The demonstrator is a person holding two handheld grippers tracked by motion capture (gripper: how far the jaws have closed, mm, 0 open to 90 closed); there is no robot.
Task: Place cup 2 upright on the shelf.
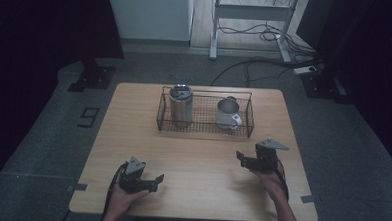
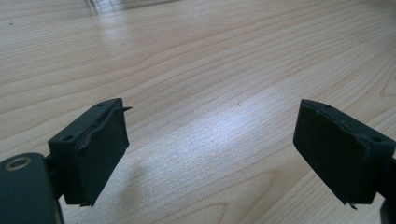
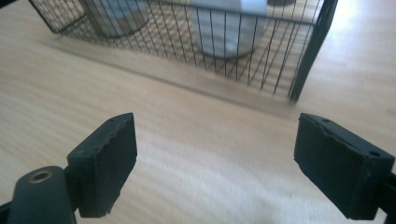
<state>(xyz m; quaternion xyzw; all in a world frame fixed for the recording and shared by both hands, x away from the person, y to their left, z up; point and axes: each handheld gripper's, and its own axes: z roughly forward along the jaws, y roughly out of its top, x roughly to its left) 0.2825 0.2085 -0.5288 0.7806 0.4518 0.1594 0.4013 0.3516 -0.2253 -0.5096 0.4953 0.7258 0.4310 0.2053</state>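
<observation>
A black wire basket (image 1: 204, 128) at the far centre of the wooden table (image 1: 196, 165) contains an upright steel tumbler (image 1: 180, 106) and white mug (image 1: 227, 113); the left gripper (image 1: 143, 181) and right gripper (image 1: 249, 160) hover near, jaws spread wide, empty.

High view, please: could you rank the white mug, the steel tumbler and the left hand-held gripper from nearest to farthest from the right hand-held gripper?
From the right hand-held gripper:
1. White mug, basket's right end.
2. Steel tumbler, basket's left end.
3. Left hand-held gripper, table's near-left.
</observation>
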